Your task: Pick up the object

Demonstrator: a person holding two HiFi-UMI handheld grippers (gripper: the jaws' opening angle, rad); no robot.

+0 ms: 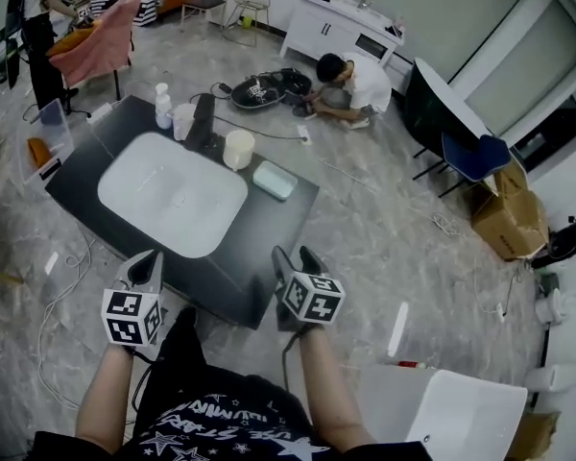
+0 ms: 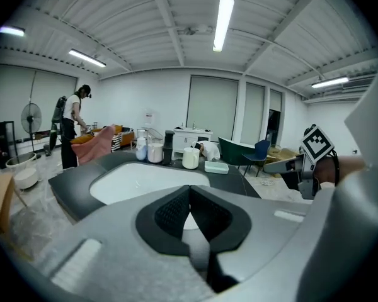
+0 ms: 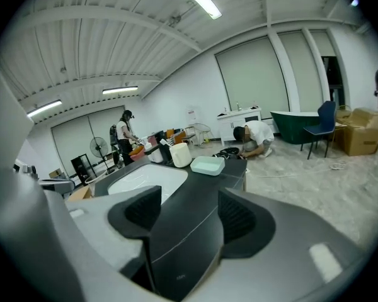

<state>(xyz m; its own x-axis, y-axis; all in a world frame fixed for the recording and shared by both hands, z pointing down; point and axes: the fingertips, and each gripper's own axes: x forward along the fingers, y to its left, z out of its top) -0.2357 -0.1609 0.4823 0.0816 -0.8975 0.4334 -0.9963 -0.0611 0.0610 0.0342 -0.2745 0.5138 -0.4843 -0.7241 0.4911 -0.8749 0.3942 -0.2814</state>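
A black table (image 1: 269,227) holds a white inset basin (image 1: 173,195). Along its far edge stand a white bottle (image 1: 163,106), a white cup (image 1: 183,120), a tall black item (image 1: 204,121), a cream cylinder (image 1: 238,149) and a mint-green box (image 1: 275,180). My left gripper (image 1: 146,265) hovers at the near left edge, jaws shut with nothing between them (image 2: 189,192). Over the near right corner my right gripper (image 1: 296,260) stands open; bare tabletop shows between its pads (image 3: 188,214). The box (image 3: 207,165) and cylinder (image 3: 179,154) lie well ahead of it.
A person crouches on the floor (image 1: 350,86) beyond the table beside black bags (image 1: 269,88). Another person stands at the far left (image 1: 36,27) near a pink-draped chair (image 1: 101,41). A clear bin (image 1: 53,131) is left of the table, a white chair (image 1: 451,411) at lower right.
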